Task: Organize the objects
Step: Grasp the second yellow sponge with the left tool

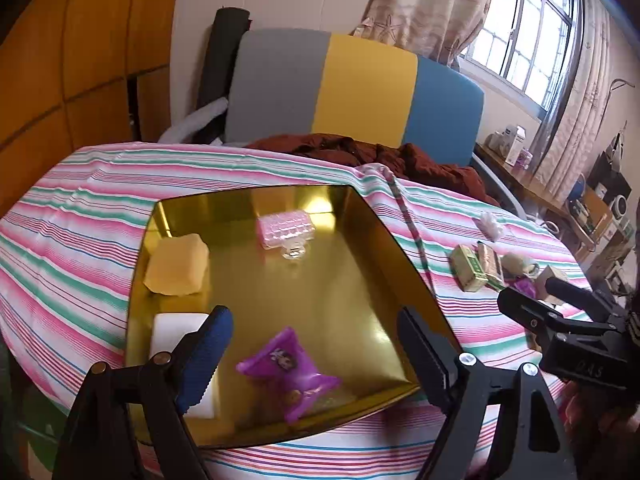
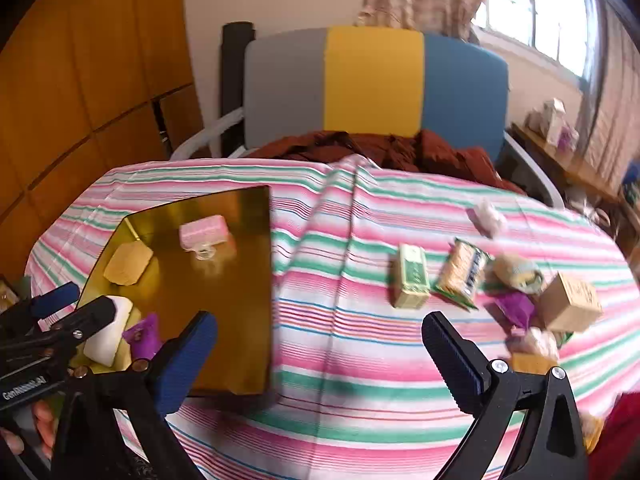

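Note:
A shiny gold tray [image 1: 360,264] [image 2: 240,320] lies on the striped cloth. It holds a yellow block [image 1: 176,265] [image 2: 127,263], a pink patterned packet [image 1: 285,229] [image 2: 204,230], a white block [image 1: 176,332] [image 2: 109,330] and a purple packet [image 1: 288,372] [image 2: 142,336]. My left gripper [image 1: 316,340] hangs open over the tray's near end, above the purple packet. My right gripper [image 2: 320,344] is open over bare cloth between the tray and a heap of small packets: a green box [image 2: 411,275], a biscuit packet [image 2: 464,272] and a tan box [image 2: 570,302].
A chair [image 1: 360,88] with a grey, yellow and blue back stands behind the table, with dark red cloth [image 1: 380,156] draped on it. A crumpled white wrapper [image 2: 488,216] lies farther back on the cloth. A cluttered shelf [image 1: 560,196] runs under the window at right.

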Available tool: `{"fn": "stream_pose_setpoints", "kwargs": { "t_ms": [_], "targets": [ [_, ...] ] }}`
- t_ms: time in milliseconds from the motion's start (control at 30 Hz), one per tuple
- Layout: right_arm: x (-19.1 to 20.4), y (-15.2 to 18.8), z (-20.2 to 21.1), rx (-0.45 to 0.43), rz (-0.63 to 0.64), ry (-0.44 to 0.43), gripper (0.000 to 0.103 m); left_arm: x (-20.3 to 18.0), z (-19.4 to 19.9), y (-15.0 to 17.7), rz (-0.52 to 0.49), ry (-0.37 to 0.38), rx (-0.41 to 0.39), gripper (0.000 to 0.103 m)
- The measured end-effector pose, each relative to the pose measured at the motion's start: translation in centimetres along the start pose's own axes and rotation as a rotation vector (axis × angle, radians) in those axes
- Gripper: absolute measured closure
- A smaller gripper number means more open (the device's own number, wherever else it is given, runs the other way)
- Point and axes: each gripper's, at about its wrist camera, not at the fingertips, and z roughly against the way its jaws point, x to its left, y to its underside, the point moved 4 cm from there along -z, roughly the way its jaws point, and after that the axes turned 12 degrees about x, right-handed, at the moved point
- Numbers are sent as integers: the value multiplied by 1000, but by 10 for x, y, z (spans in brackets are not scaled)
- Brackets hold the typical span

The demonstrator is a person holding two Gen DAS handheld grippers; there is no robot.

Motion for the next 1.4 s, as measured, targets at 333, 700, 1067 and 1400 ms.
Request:
{"fn": "stream_pose_setpoints", "kwargs": {
  "t_ms": [333, 700, 1067, 1400],
  "targets": [
    [-107, 26, 15, 51, -117, 123, 0, -43, -1, -4, -98, 135, 33, 24],
    [-282, 69, 38, 49, -604, 180, 0, -156, -21, 4, -380, 289, 111, 23],
    [-303, 79, 35, -10, -738, -90, 0, -272, -79, 30, -557, 393, 292, 17],
    [-306, 82, 38, -91, -758, -199, 0, -343, -132, 38, -544, 437, 413, 1]
  ]
}}
